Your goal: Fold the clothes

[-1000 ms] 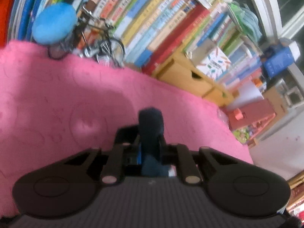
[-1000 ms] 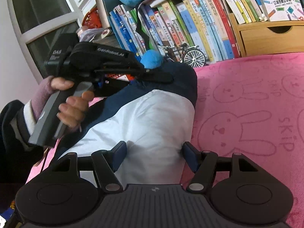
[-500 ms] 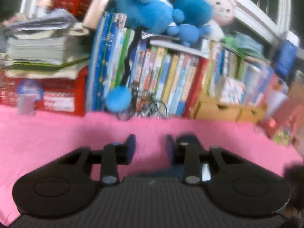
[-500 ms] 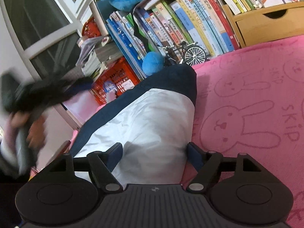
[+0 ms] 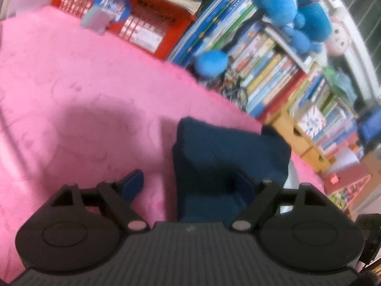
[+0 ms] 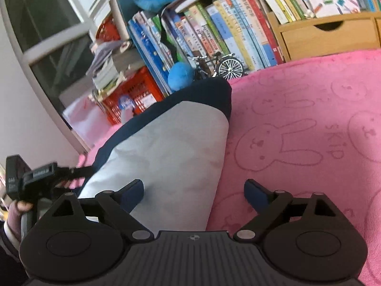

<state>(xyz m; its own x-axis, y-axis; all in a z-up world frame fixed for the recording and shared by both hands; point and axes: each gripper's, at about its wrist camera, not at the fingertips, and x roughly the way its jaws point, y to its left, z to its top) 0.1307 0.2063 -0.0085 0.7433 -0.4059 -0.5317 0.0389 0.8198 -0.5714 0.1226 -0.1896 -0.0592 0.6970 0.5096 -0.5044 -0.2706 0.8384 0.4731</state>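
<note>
This is a home, most likely a child's bedroom or playroom. A pink blanket [image 6: 309, 124] stamped with rabbits and the word SKIP covers the surface, and right behind it stands a packed row of bright children's books [image 6: 226, 31] with blue plush toys [image 5: 290, 7] and a pink doll [image 5: 338, 40] sitting on top. Beside the books are a small wooden drawer unit [image 6: 326, 38], a toy bicycle [image 6: 219, 65], a red crate [image 5: 142, 19] stacked with papers, and a white-framed window [image 6: 54, 35].
</note>
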